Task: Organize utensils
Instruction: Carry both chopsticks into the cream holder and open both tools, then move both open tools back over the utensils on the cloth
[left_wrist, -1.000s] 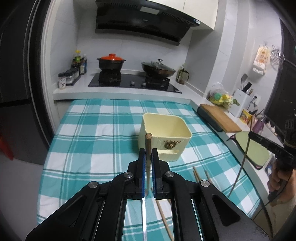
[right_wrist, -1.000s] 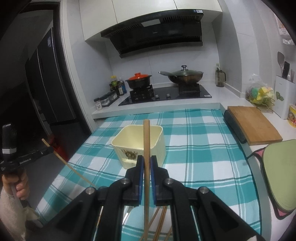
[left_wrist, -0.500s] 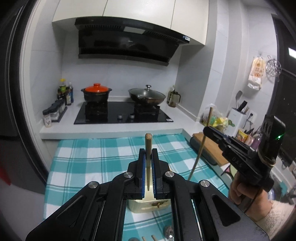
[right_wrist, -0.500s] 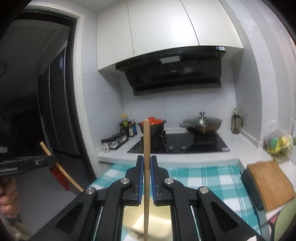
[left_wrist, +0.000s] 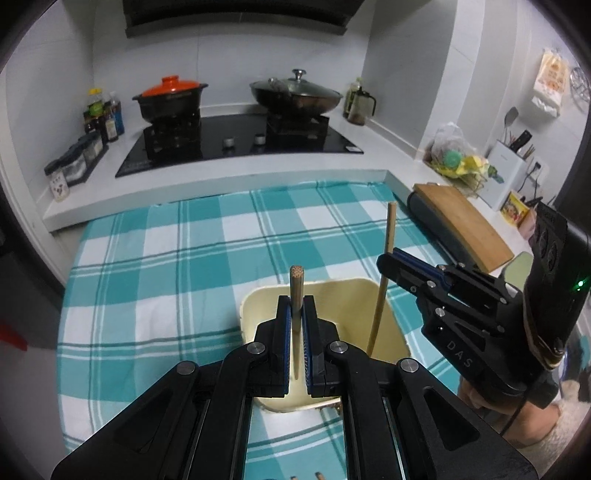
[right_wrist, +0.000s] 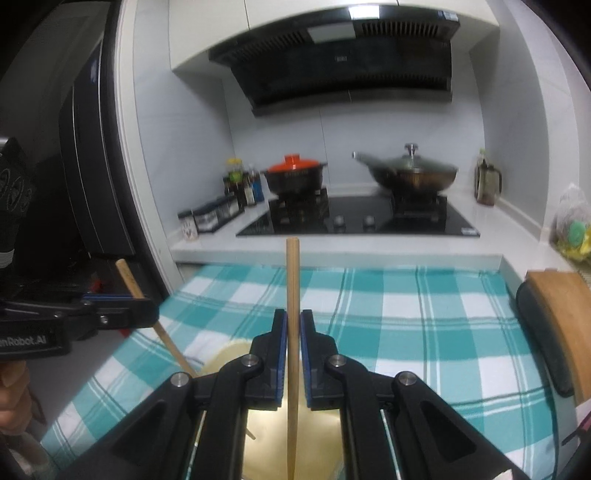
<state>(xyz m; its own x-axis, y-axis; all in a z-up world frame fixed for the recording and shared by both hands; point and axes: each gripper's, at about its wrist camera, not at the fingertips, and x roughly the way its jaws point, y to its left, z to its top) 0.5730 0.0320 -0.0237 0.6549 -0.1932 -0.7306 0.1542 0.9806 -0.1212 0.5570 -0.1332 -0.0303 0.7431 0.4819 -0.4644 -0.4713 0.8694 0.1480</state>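
In the left wrist view my left gripper is shut on a wooden chopstick that stands upright, directly over a cream square container on the checked cloth. My right gripper comes in from the right, shut on a second chopstick whose lower end dips inside the container. In the right wrist view the right gripper clamps its chopstick above the container's rim. The left gripper and its slanted chopstick are at the left.
A teal checked cloth covers the table. Behind it a hob carries an orange-lidded pot and a lidded wok. Spice jars stand left, and a wooden cutting board lies right. Loose chopstick ends lie near the front.
Both grippers have carried their chopsticks forward from in front of the container to above it and tipped downward. The right chopstick's lower end now sits inside the container.
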